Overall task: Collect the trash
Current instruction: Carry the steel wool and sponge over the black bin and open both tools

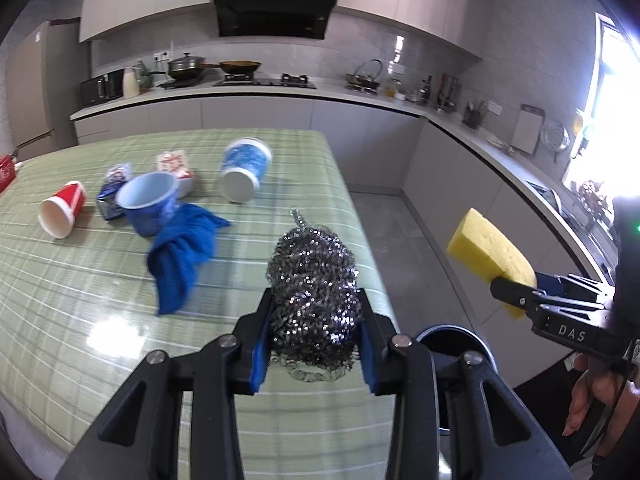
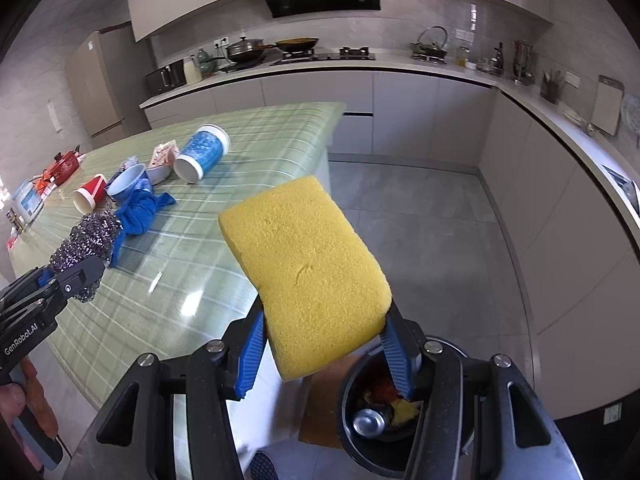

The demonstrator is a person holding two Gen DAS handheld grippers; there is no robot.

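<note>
Steel wool (image 1: 316,292) sits squeezed in the left gripper (image 1: 316,344) over the table (image 1: 80,320) edge, while the right gripper (image 2: 324,344) pinches the yellow sponge (image 2: 308,276) above the bin (image 2: 360,408), ready to drop.

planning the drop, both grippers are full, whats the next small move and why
Probably lower the right gripper slightly and release: its yellow sponge hangs off the table, just above the open trash bin, which already holds trash. The left gripper holds the steel scourer over the table.
</note>
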